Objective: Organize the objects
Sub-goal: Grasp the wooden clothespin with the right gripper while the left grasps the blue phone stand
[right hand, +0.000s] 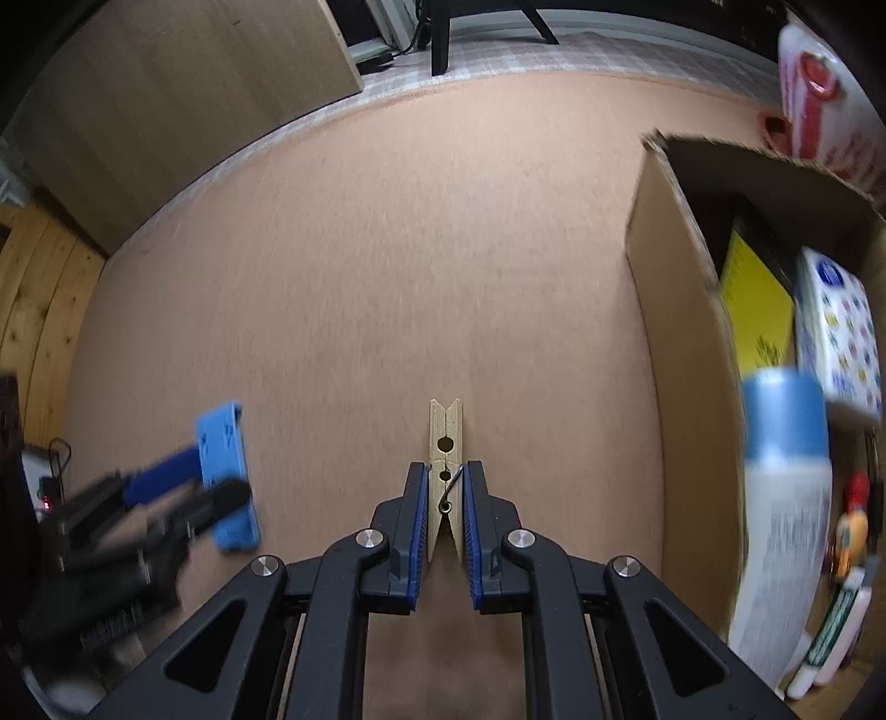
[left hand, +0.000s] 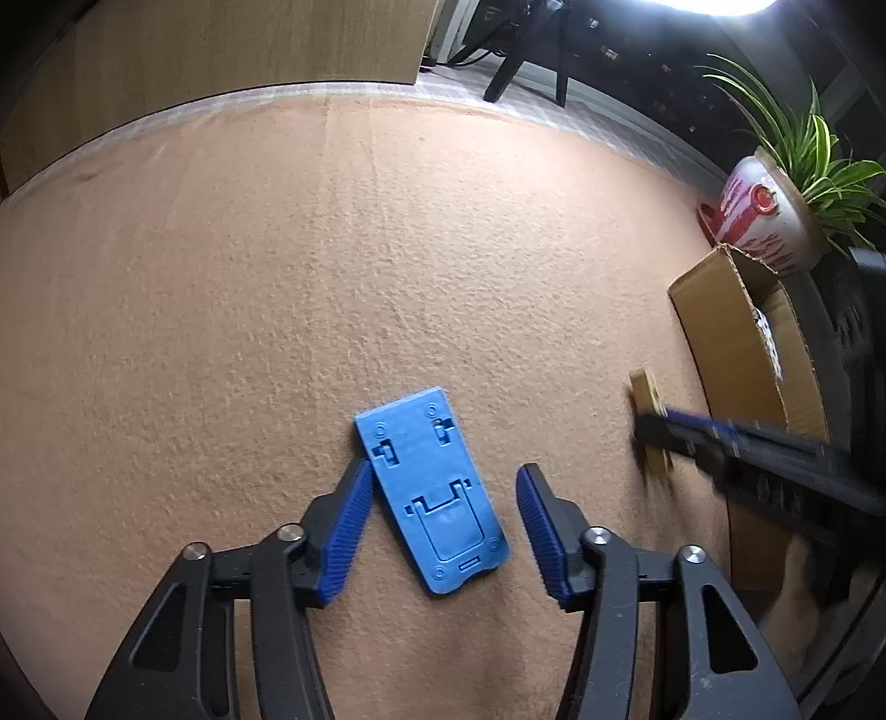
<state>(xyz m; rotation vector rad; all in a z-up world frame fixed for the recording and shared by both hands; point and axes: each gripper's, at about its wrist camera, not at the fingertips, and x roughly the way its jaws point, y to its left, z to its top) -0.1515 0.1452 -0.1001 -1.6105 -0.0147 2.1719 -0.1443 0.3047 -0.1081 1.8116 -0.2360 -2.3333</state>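
Clothespin [right hand: 446, 443], a wooden one, sits clamped between the pads of the right gripper [right hand: 446, 487], whose jaws are closed onto its spring end while its split nose sticks out ahead of the fingertips; it hangs over the desk [right hand: 387, 249], which is covered in orange felt, near the right edge and just beside the wall of the cardboard box [right hand: 681, 343]; in the left wrist view the same clothespin [left hand: 649, 404] shows blurred in the right gripper [left hand: 645, 429] close to the box [left hand: 725, 354]. Blue plastic stand [left hand: 432, 490], flat and folded, lies on the felt toward the near edge of the desk [left hand: 332, 249], between the fingers of the left gripper [left hand: 443, 487]; those jaws stand about half open; the left pad [left hand: 346, 531] touches or nearly touches the stand's side, the right pad is clearly apart from it, so nothing is gripped; the right wrist view shows this stand [right hand: 227, 476] and the left gripper [right hand: 216, 487] blurred at the left. Inside the open box stand a yellow packet [right hand: 758, 310], a white patterned carton [right hand: 839, 332] and a white bottle with a blue cap [right hand: 783, 498]; other small items at the far right are too blurred to name. Beyond the box, at the desk's far right corner, stands a red-and-white pot [left hand: 761, 216] holding a green plant [left hand: 819, 149]; a wooden panel [left hand: 221, 50] rises behind the far edge.
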